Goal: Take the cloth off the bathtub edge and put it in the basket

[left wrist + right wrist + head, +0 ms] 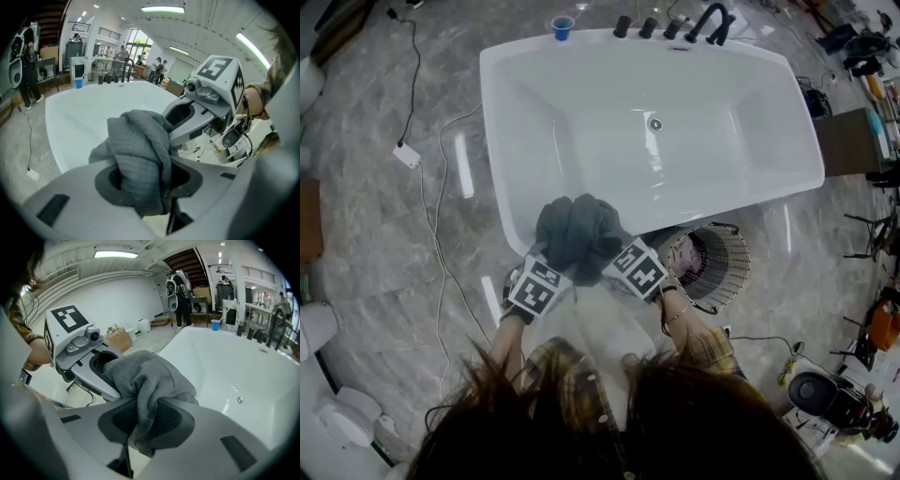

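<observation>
Over the bathtub edge [511, 225], left tool [150, 187] and right tool [143, 420] clench the cloth [577, 230], bunched upward, no clear long axis.

cloth [577, 234] above bathtub [581, 122] near edge, basket [737, 272] just right, cup [562, 28] on far rim

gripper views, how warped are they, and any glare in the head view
Left and right gripper views: heavy fisheye, black corners, bowed ceiling lights; the cloth stays sharp. Head view: white glare streaks on the glossy floor beside the bathtub.
</observation>
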A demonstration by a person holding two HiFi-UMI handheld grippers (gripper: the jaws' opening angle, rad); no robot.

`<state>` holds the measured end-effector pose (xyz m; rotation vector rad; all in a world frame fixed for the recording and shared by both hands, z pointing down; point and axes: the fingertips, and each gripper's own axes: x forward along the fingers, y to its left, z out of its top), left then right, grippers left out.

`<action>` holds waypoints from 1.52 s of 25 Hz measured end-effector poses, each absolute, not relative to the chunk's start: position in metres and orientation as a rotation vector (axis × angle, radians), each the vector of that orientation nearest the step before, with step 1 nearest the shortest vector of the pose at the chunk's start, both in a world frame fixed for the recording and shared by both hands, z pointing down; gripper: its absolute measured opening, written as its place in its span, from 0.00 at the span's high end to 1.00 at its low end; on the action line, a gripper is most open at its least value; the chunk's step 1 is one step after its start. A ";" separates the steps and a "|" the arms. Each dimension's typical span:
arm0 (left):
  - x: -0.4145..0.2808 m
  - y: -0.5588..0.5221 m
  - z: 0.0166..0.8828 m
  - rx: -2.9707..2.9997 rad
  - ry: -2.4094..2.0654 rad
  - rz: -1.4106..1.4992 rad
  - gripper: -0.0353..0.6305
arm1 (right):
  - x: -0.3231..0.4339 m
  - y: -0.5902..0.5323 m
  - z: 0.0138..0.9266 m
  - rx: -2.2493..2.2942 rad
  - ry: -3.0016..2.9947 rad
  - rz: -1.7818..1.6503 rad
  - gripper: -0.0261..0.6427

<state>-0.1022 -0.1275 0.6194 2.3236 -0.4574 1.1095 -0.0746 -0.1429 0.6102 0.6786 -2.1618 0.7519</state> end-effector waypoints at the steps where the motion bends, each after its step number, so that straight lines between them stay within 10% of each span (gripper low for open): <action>1: -0.102 -0.130 0.608 2.338 -0.463 1.104 0.68 | -0.074 -0.145 0.601 0.688 -2.168 0.734 0.83; 38: -0.025 -0.109 0.412 2.815 -0.188 1.114 0.68 | 0.003 -0.111 0.402 1.206 -2.204 0.463 0.83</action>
